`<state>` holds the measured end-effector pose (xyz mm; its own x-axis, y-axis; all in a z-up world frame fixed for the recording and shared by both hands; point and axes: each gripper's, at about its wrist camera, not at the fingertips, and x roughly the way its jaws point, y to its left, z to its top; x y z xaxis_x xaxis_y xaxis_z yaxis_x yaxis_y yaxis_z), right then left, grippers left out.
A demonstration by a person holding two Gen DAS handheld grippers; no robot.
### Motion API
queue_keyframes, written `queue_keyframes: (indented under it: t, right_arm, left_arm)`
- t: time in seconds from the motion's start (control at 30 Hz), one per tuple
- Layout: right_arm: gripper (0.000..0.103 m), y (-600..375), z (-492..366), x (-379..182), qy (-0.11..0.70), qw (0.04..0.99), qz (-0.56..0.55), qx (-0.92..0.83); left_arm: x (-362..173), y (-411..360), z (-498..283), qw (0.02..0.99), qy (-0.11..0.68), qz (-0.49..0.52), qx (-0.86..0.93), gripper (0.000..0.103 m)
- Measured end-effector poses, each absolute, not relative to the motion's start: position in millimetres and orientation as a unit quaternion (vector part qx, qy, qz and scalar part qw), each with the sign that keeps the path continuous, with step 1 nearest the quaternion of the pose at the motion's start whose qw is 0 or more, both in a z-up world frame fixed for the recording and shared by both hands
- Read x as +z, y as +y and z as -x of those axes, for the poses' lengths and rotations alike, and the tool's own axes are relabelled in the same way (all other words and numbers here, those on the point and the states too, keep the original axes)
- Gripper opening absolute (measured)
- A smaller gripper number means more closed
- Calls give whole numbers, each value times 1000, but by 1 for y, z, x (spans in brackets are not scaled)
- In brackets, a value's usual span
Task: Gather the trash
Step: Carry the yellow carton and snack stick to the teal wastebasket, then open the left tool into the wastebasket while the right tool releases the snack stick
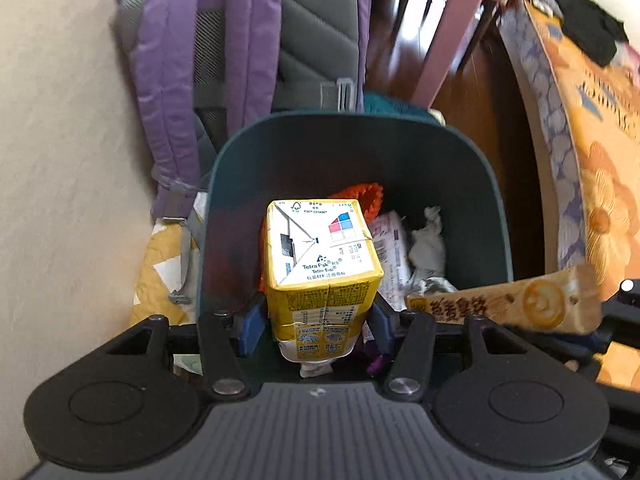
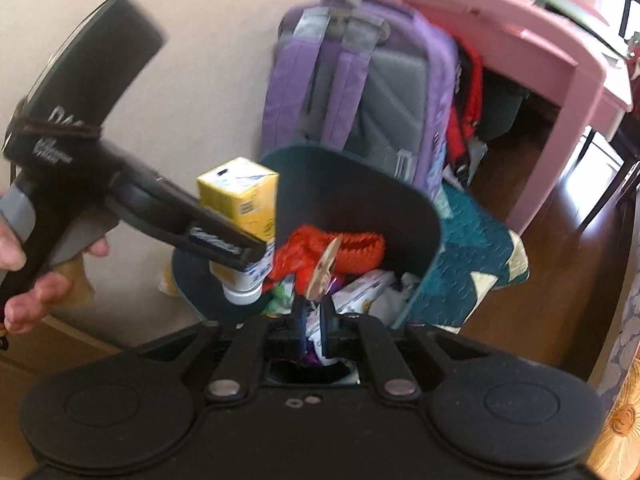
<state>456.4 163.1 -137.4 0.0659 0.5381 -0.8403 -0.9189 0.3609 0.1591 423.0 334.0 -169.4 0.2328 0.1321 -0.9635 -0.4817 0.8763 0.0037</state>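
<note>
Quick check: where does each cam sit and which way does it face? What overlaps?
Left wrist: on the left hand-held gripper, looking down its fingers into the teal bin; its blue pads clamp the yellow carton.
Right wrist: on the right hand-held gripper, facing the bin from its near rim, pinching a flat wrapper; the person's left hand shows.
Shared: bin, carton, wrapper, purple backpack, pink table.
</note>
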Motion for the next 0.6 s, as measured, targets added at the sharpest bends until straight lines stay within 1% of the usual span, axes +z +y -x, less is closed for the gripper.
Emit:
queue_keyframes:
  t: [0.3, 0.4, 0.47, 0.5, 0.6]
  right_arm:
    - [7, 180, -457, -172, 497, 679, 236, 486]
    - [13, 184, -461, -176, 514, 668, 233, 484]
    - [21, 185, -460, -174, 511, 672, 235, 481]
    - [21, 185, -459, -173, 514, 671, 233, 481]
    - [24, 187, -459, -169, 514, 673, 231, 480]
  left_arm:
    - [-211, 332, -443, 742, 636, 133, 164, 53]
    - [-217, 336, -445, 735, 642, 144, 161, 53]
    - [-218, 338, -446, 736, 641, 153, 158, 52]
    - [-217, 339, -446, 736, 641, 156, 154, 53]
    - [-212, 340, -445, 742, 635, 152, 151, 61]
